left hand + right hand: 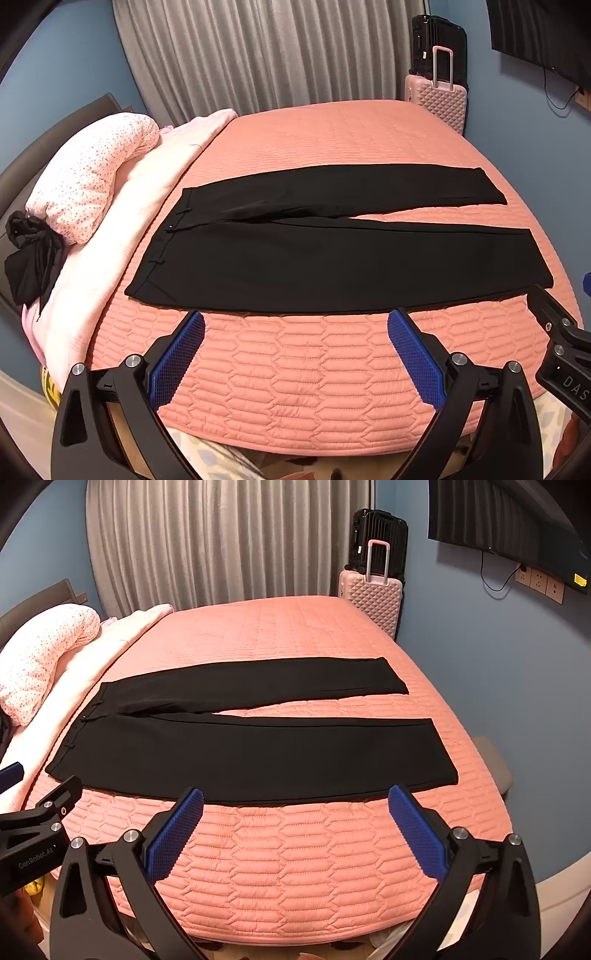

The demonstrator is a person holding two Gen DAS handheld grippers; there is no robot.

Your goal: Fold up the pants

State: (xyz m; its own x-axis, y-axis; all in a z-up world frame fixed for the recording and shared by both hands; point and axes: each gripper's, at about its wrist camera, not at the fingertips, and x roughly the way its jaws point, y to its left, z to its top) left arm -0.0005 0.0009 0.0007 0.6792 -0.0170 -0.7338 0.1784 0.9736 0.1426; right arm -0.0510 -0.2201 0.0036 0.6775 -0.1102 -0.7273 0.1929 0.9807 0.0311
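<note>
You are in a blue-walled bedroom with grey pleated curtains (266, 48) across the top of the frame and a coral quilted bedspread (295, 369) filling the middle and bottom. A pink hard-shell suitcase (436, 99) stands in the upper right with a black suitcase (437, 37) behind it, and a pink dotted pillow (88, 177) sits at the left on a pale pink blanket (122, 221), with a crumpled black garment (29, 258) against its lower end.

The black pants (314, 266) lie flat across the centre of the bed, waistband toward the left of the frame, both legs running to the right and splaying apart into a narrow V near the cuffs. No fold has been made yet, as far as I can judge.

Your left gripper (295, 328) hovers at the bottom of its view with its blue pads spread wide, holding nothing, its tips just short of the near edge of the lower leg. Your right gripper (295, 805) is likewise spread wide and empty, just short of the same edge, farther toward the cuff.

What could go wrong from here:
- The fabric lies flush on a soft quilt, so a pinch may catch the bedspread along with the cloth, or only the top layer.
- If the two grippers lift unevenly, the near leg is likely to land skewed over the far one, since the legs already diverge.
- Dragging instead of lifting could bunch the crotch area, where a wrinkle already shows.
</note>
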